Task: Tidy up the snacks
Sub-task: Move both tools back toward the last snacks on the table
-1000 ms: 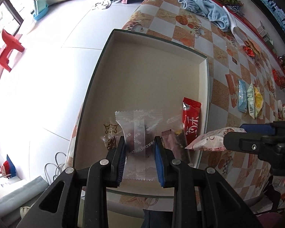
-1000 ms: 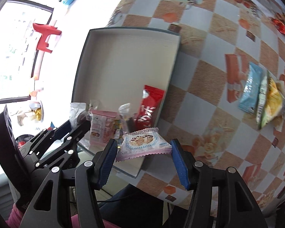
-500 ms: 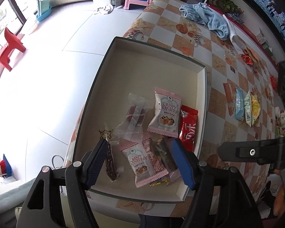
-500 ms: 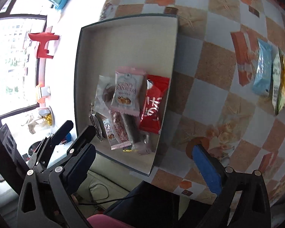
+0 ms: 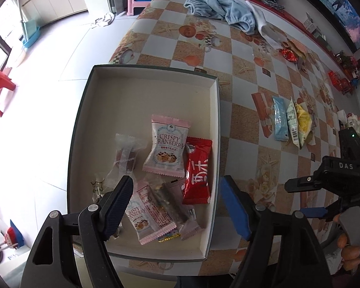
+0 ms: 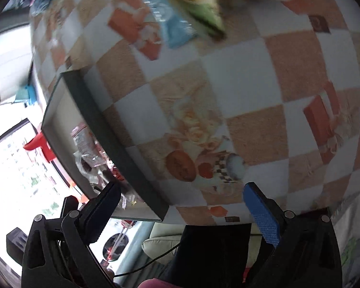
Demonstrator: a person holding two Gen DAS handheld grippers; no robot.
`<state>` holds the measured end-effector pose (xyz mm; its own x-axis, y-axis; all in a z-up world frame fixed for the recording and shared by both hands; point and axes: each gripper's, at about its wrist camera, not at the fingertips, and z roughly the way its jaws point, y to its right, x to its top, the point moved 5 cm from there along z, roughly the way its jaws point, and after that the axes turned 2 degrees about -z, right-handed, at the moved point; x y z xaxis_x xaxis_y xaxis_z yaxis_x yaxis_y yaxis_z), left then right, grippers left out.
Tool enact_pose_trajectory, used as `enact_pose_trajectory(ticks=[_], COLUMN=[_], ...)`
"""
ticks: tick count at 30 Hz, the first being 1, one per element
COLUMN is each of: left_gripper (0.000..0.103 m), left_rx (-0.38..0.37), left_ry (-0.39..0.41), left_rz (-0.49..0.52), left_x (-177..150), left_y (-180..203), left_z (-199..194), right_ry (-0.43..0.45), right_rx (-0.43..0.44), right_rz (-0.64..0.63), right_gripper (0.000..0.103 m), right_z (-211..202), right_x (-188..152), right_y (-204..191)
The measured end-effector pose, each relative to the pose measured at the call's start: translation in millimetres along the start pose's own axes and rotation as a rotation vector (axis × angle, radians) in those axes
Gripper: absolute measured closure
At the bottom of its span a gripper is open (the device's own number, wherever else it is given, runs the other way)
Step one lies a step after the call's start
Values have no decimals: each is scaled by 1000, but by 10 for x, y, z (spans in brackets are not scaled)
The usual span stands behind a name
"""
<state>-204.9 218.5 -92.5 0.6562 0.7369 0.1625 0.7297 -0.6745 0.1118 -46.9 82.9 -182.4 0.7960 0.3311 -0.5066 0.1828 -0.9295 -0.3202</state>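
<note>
The shallow box (image 5: 214, 110) sits at the table's near edge and holds a heap of packets toward six o'clock. Three loose packets (image 5: 291, 122) lie flat on the tablecloth at three o'clock from the box. They look light, soft and crinkly, likely slippery; pinch a sealed end seam. The left gripper (image 5: 177, 202) and right gripper (image 6: 180, 206) both gape wide, empty.

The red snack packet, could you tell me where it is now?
In the left wrist view, the red snack packet lies inside the box, against its right wall, beside the Crispy Cranberry packet.
</note>
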Motion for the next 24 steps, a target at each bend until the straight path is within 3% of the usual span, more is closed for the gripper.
enact_pose_trajectory(ticks=[5, 11, 18, 24], left_gripper=[24, 24, 24, 24], left_rx=[3, 10, 14, 14], left_ry=[-22, -43, -56, -65], left_rz=[39, 80, 130, 169], left_x=[-5, -14, -5, 45], left_y=[143, 319, 559, 779], left_z=[43, 77, 91, 132], right_ry=[-21, -48, -28, 56], right_rx=[-17, 7, 33, 18], right_rz=[160, 259, 277, 236], right_gripper=[1, 1, 1, 1], right_z=[26, 102, 43, -199], right_x=[15, -18, 7, 160], right_y=[493, 831, 970, 1019])
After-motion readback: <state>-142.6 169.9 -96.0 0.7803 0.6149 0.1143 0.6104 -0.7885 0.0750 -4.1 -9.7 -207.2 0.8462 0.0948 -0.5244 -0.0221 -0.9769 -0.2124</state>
